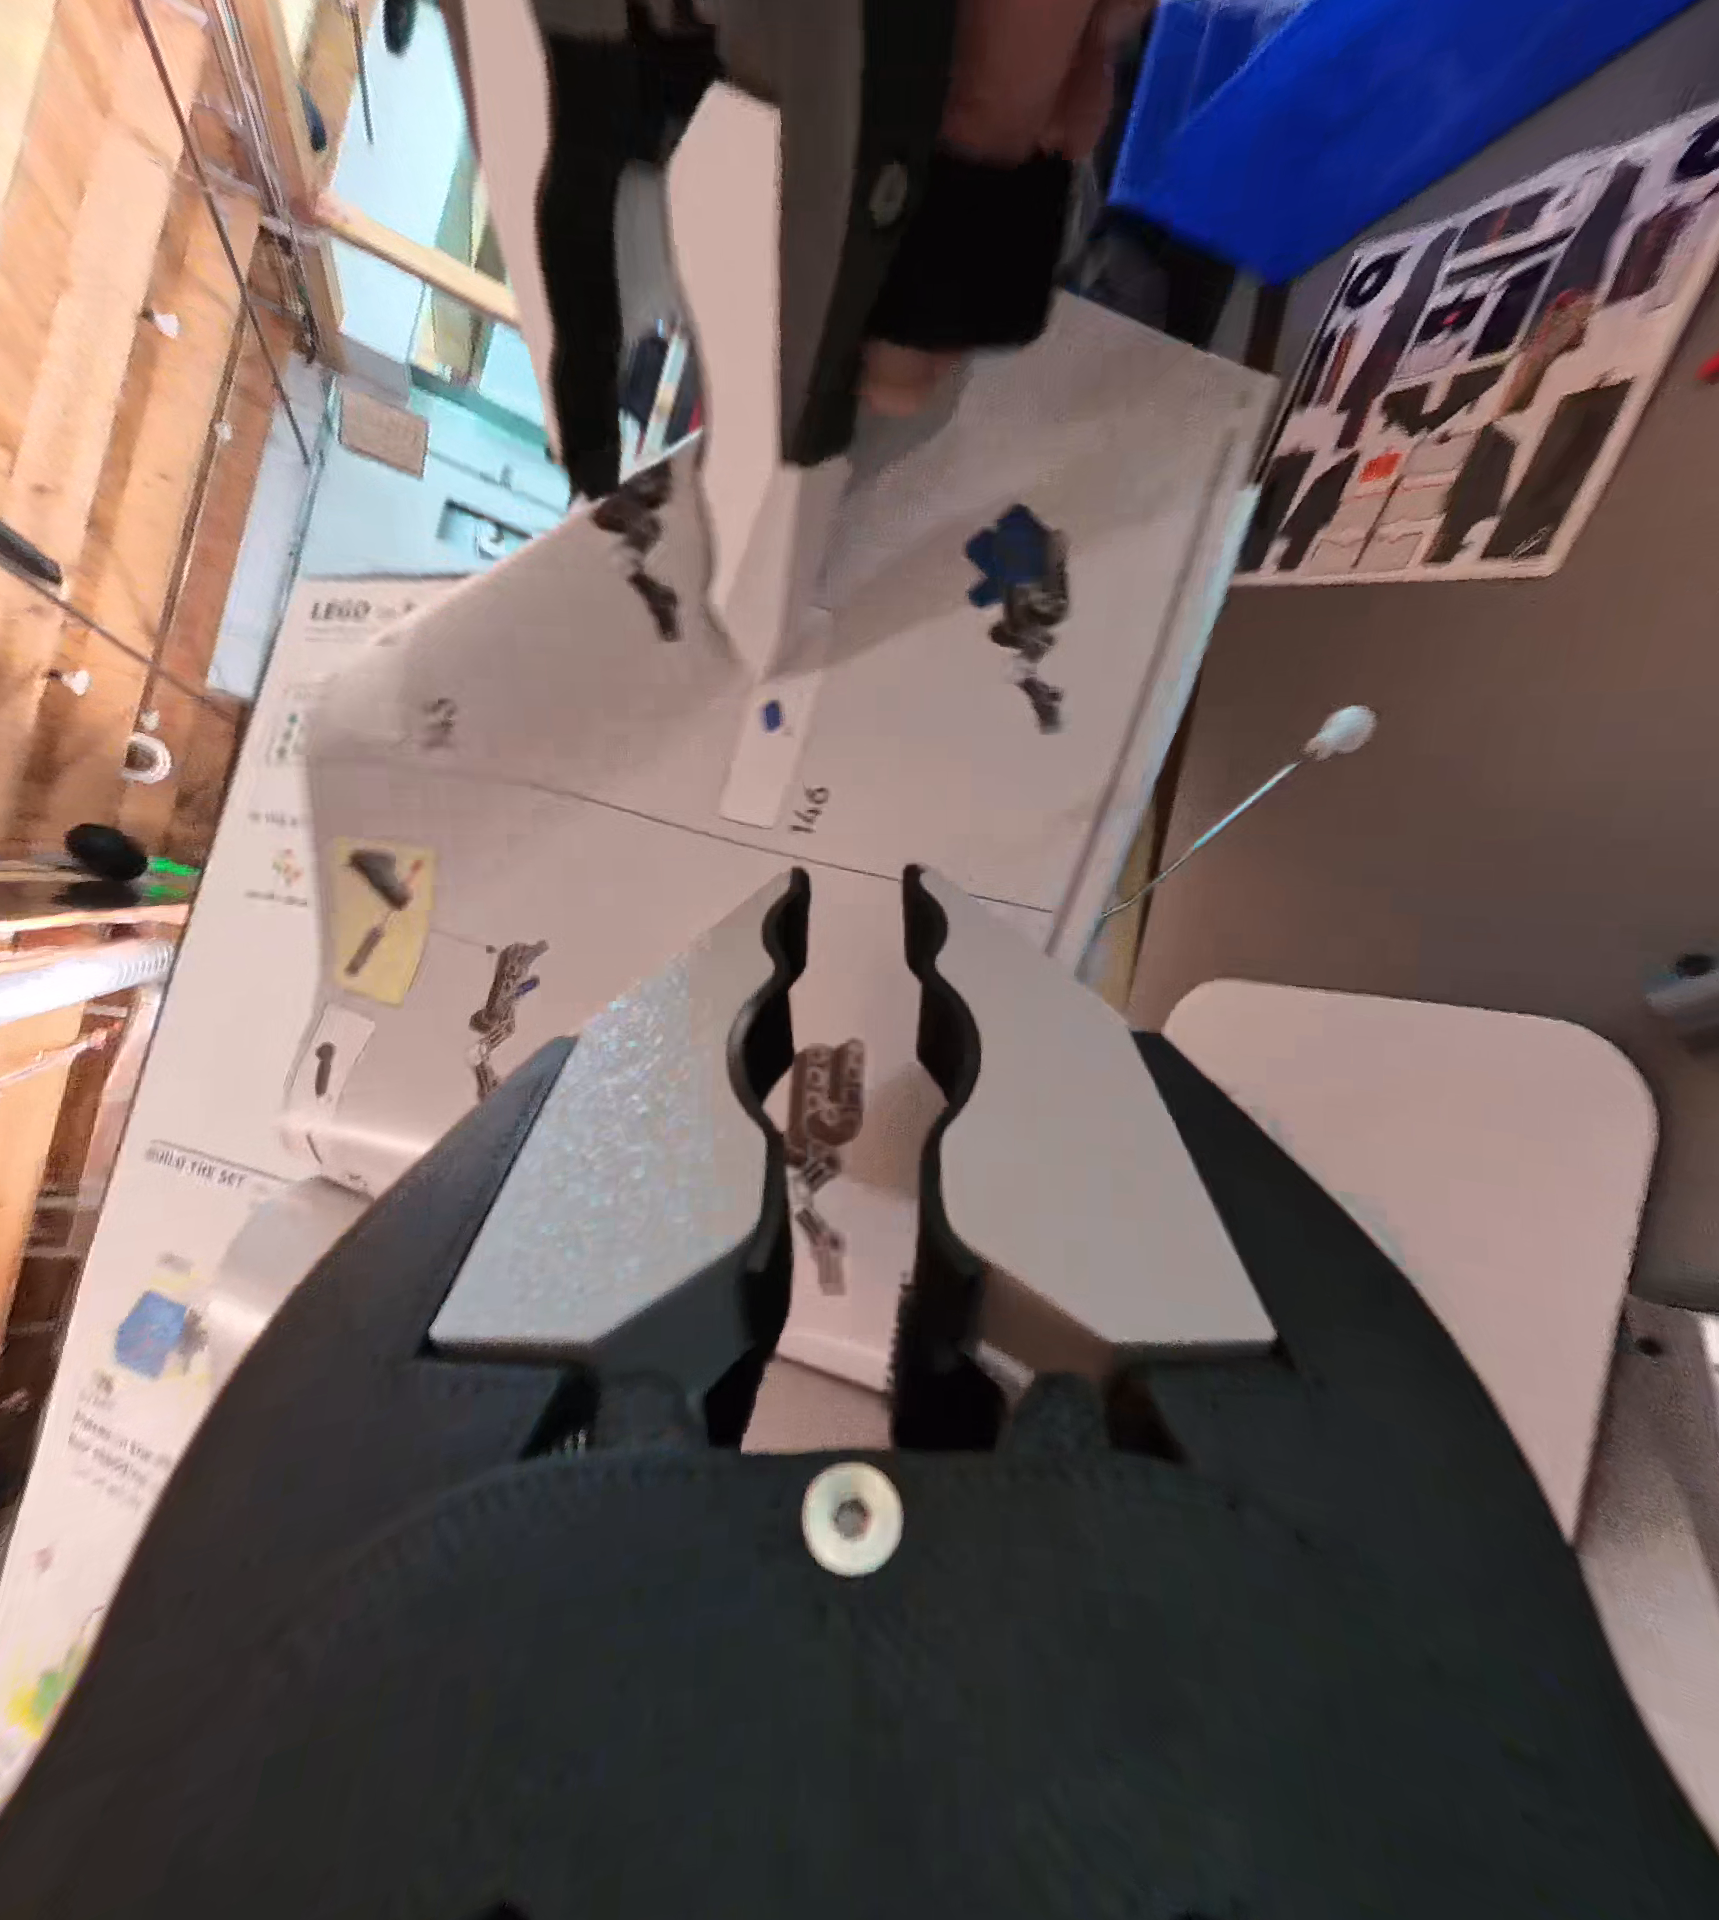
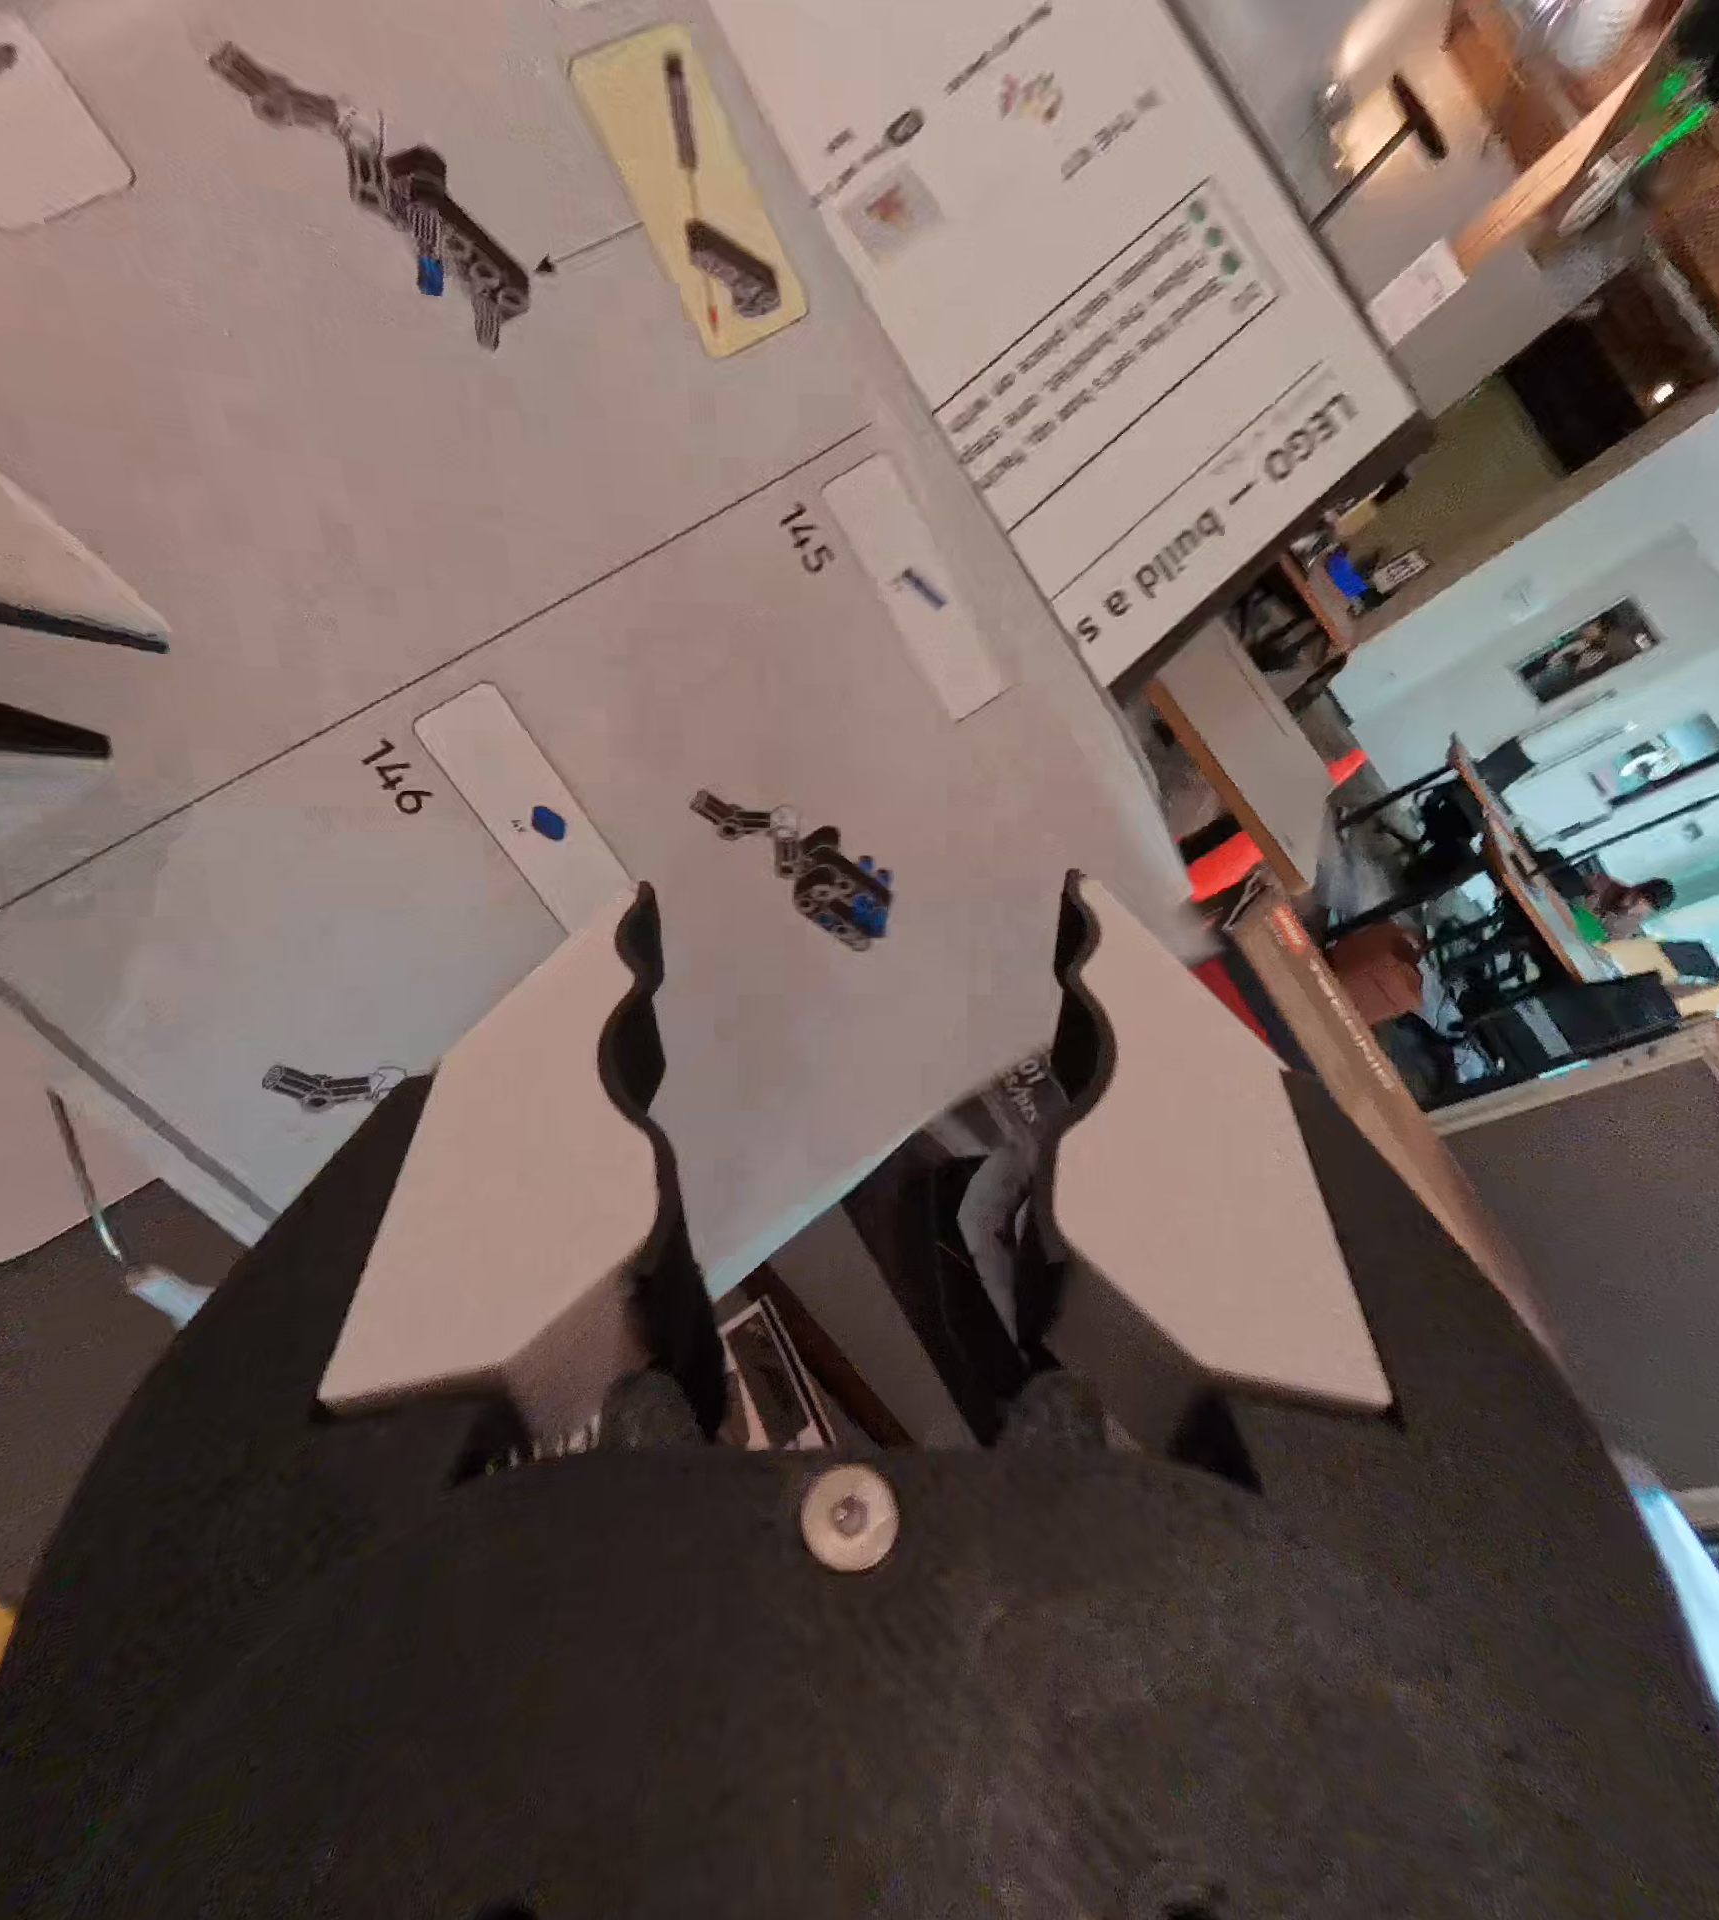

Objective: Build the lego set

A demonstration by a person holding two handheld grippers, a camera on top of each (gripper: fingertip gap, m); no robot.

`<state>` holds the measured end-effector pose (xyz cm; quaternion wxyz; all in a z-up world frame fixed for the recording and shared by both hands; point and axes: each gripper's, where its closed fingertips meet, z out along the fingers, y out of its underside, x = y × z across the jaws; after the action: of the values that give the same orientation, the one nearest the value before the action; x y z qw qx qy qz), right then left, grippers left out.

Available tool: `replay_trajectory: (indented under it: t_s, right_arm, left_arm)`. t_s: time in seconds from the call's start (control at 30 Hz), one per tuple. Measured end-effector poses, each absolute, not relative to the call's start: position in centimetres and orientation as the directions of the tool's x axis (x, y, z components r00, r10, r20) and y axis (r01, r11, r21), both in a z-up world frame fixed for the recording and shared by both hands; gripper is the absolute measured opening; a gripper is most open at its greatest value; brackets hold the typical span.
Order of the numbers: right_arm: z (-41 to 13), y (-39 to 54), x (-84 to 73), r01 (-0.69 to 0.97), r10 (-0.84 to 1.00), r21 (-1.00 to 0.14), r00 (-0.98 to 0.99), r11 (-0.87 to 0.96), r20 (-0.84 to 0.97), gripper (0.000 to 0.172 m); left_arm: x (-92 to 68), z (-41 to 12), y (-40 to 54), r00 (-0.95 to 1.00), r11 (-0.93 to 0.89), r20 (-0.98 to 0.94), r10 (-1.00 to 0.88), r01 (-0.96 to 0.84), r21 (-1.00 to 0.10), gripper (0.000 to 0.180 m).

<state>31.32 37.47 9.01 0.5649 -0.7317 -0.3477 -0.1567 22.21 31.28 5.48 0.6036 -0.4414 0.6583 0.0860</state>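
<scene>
Instruction booklet (image 2: 543,499) lies before both claws, on table (image 1: 1561,727).

Open instruction booklet page (image 2: 522,520): black printed step numbers beside white parts boxes. White printed sheet (image 2: 1198,312) under booklet: bold heading, boxed paragraph, small captions. Brown box edge (image 2: 1354,1018): blurred lettering. Sticker sheet (image 1: 1457,343): print too small to tell.
</scene>
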Motion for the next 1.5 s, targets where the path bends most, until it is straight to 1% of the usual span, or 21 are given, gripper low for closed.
replay_trajectory:
  t_s: [0.03,0.1,0.2,0.27,0.3,0.33,0.43,0.57,0.8,0.9,0.97,1.03,1.07,1.23,1.27,1.33,1.4,1.5]
  right_arm:
    - [9.4,37.4,31.4,0.679,0.328,-0.728,0.713,-0.097,0.62,0.071]
    - [10.1,37.3,30.8,0.644,0.352,-0.763,0.728,-0.057,0.588,0.073]
    - [9.9,38.6,30.7,0.66,0.357,-0.748,0.715,-0.064,0.601,0.072]
    - [9.3,39.9,30.7,0.667,0.369,-0.741,0.709,-0.075,0.601,0.067]
    - [9.0,40.5,30.8,0.663,0.377,-0.743,0.713,-0.087,0.592,0.068]
    - [9.0,40.9,30.7,0.643,0.39,-0.761,0.725,-0.088,0.568,0.067]
    - [8.8,41.1,30.3,0.595,0.446,-0.798,0.743,-0.097,0.499,0.062]
    - [8.7,41.2,30.3,0.561,0.474,-0.821,0.753,-0.103,0.456,0.056]
    - [8.4,40.9,29.8,0.613,0.477,-0.785,0.719,-0.09,0.506,0.038]
    - [8.3,40.7,29.6,0.63,0.476,-0.771,0.706,-0.086,0.524,0.034]
    - [8.1,40.4,29.3,0.66,0.478,-0.748,0.68,-0.07,0.556,0.021]
    - [7.7,39.9,28.7,0.693,0.48,-0.718,0.652,-0.062,0.588,0.005]
    - [7.5,39.6,28.5,0.712,0.481,-0.7,0.635,-0.06,0.605,0.0]
    - [8.4,37.0,26.6,0.728,0.531,-0.684,0.595,-0.038,0.603,0.0]
    - [8.6,36.4,26.2,0.72,0.547,-0.693,0.596,-0.038,0.588,0.0]
    - [9.1,34.7,24.5,0.667,0.624,-0.744,0.6,-0.044,0.501,0.0]
    - [10.0,33.1,22.6,0.601,0.691,-0.798,0.598,-0.053,0.405,0.0]
    - [12.5,31.3,19.7,0.462,0.759,-0.885,0.595,-0.054,0.264,0.0]
  left_arm:
    - [22.1,5.4,32.1,0.118,0.569,-0.869,-0.481,-0.712,-0.412,0.015]
    - [22.1,4.8,33.4,0.123,0.521,-0.84,-0.529,-0.734,-0.436,0.015]
    - [22.4,4.3,34.3,0.121,0.489,-0.816,-0.566,-0.747,-0.45,0.012]
    - [22.7,4.1,34.4,0.101,0.499,-0.833,-0.544,-0.759,-0.418,0.011]
    - [22.7,4.0,34.5,0.093,0.501,-0.839,-0.536,-0.765,-0.405,0.011]
    - [22.8,3.9,34.5,0.091,0.501,-0.842,-0.532,-0.768,-0.4,0.01]
    - [22.8,3.6,34.6,0.087,0.5,-0.839,-0.537,-0.768,-0.4,0.01]
    - [22.8,3.5,34.7,0.08,0.503,-0.835,-0.545,-0.765,-0.402,0.01]
    - [22.8,3.4,34.7,0.071,0.51,-0.839,-0.539,-0.765,-0.392,0.008]
    - [22.8,3.4,34.7,0.072,0.51,-0.84,-0.538,-0.766,-0.392,0.008]
    - [22.8,3.4,34.7,0.069,0.51,-0.84,-0.538,-0.767,-0.39,0.008]
    - [22.7,3.3,34.7,0.07,0.509,-0.84,-0.539,-0.767,-0.391,0.008]
    - [22.7,3.3,34.7,0.069,0.509,-0.839,-0.539,-0.767,-0.39,0.008]
    - [22.8,3.4,34.6,0.087,0.514,-0.837,-0.54,-0.754,-0.409,0.01]
    - [22.7,3.5,34.5,0.092,0.517,-0.836,-0.541,-0.748,-0.417,0.011]
    - [22.8,4.0,34.0,0.117,0.527,-0.824,-0.555,-0.717,-0.457,0.016]
    - [22.7,5.2,33.0,0.163,0.546,-0.802,-0.574,-0.655,-0.523,0.017]
    - [21.7,6.8,31.1,0.218,0.537,-0.732,-0.645,-0.552,-0.638,0.025]
